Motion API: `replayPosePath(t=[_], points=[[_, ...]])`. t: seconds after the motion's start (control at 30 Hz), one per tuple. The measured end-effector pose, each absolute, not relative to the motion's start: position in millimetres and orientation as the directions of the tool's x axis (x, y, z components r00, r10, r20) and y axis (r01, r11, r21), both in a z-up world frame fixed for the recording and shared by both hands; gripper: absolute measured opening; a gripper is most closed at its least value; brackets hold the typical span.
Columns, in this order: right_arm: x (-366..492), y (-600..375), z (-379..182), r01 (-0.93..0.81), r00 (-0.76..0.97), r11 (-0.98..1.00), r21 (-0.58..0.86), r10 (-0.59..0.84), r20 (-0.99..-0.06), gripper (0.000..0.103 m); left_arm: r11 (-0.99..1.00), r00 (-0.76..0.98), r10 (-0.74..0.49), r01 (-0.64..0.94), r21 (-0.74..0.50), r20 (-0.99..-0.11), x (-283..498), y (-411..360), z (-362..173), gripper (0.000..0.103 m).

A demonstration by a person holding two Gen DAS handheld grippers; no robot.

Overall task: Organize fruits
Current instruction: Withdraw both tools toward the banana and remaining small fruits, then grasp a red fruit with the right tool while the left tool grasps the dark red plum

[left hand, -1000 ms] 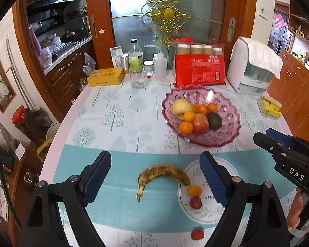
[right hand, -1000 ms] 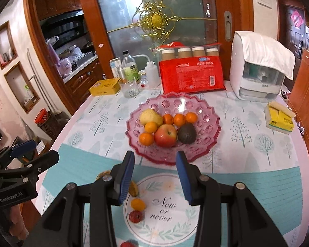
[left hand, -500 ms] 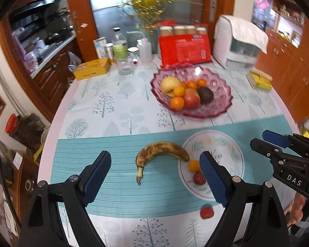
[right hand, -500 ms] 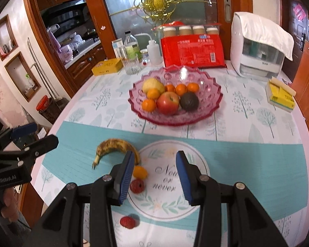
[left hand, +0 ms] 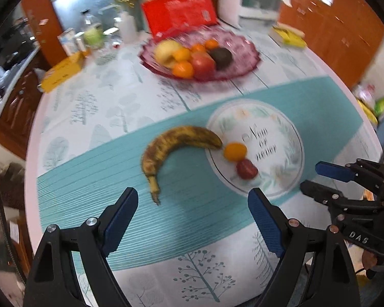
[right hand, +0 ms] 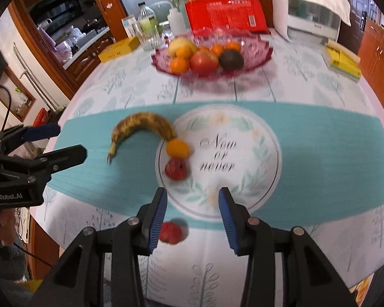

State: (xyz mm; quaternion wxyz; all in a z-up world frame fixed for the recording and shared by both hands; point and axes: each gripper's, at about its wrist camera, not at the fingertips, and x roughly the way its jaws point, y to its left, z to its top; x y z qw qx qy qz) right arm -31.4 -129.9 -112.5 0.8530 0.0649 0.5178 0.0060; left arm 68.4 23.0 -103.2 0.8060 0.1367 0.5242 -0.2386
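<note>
Four loose fruits, a banana [left hand: 176,145], an orange [left hand: 234,151] and two red ones [right hand: 176,169], sit near of the bowl [left hand: 243,48], so the left gripper [left hand: 193,220] gapes wide over the banana and the right gripper [right hand: 192,217] hangs narrower, both empty.

Both wrists overlook blurred table [left hand: 94,94].

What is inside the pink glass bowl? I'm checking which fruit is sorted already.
The bowl holds an apple, an avocado, several oranges and a yellow fruit. Anything beneath them is hidden.
</note>
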Motion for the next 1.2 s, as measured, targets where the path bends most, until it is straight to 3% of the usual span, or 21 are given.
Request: replayPosePath(t=[0.53, 0.63, 1.03, 1.2], points=[[-48.9, -92.7, -180.5, 0.132, 0.378, 0.981, 0.141, 0.081, -0.922, 0.042, 0.754, 0.220, -0.311, 0.649, -0.100, -0.925, 76.4, 0.7, -157.8, 0.087], [-49.5, -90.0, -186.0, 0.141, 0.381, 0.982, 0.125, 0.063, -0.923, 0.034, 0.751, 0.212, -0.325, 0.650, -0.116, -0.922, 78.3, -8.2, -163.6, 0.087], [-63.4, -114.1, -186.3, 0.244, 0.421, 0.957, 0.159, 0.043, -0.906, 0.033, 0.779, 0.194, -0.346, 0.605, -0.166, -0.918, 91.1, -48.7, -190.3, 0.087], [-68.1, -129.6, -184.6, 0.297, 0.431, 0.940, 0.170, 0.027, -0.902, 0.033, 0.789, 0.189, -0.342, 0.590, -0.172, -0.920, 95.5, -61.5, -200.6, 0.071]])
